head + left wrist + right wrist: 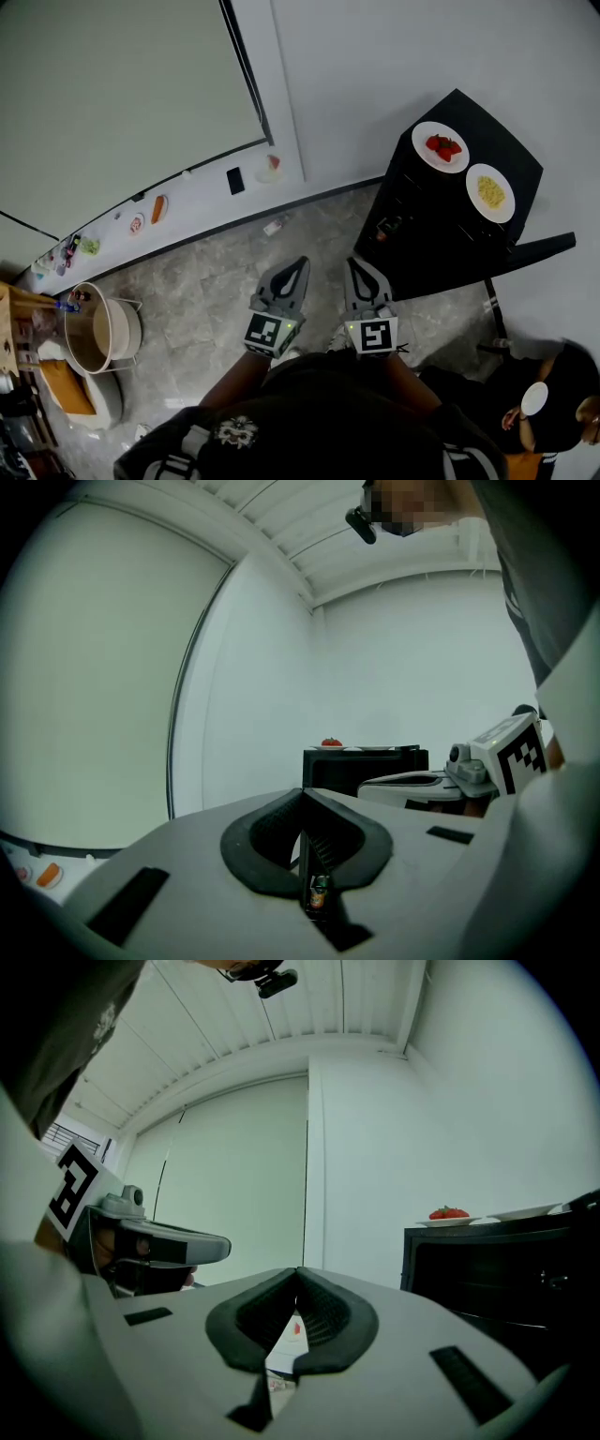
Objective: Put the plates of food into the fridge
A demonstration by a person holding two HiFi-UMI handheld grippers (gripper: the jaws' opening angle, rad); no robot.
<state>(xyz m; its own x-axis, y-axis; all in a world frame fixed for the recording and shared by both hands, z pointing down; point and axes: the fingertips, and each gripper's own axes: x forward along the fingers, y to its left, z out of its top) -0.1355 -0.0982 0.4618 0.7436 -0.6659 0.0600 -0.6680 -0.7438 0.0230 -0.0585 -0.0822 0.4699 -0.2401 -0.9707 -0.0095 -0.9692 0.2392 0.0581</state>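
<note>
Two white plates stand on top of a low black fridge [441, 234] at the upper right. One plate holds red strawberries [442, 146], the other yellow food [490, 192]. My left gripper [298, 266] and right gripper [355, 266] are side by side over the floor, short of the fridge, both shut with nothing between the jaws. In the left gripper view the shut gripper [302, 795] faces the fridge [361, 766], where the strawberry plate [331, 743] shows. In the right gripper view, beyond the shut gripper [297, 1275], the strawberry plate [448, 1216] and the second plate [525, 1211] sit at the right.
A round pot [94, 333] on a stand is at the left. Small items lie along the white ledge [187, 202] by the wall. A black panel [534, 248] sticks out from the fridge's right. Another person [553, 408] crouches at the bottom right.
</note>
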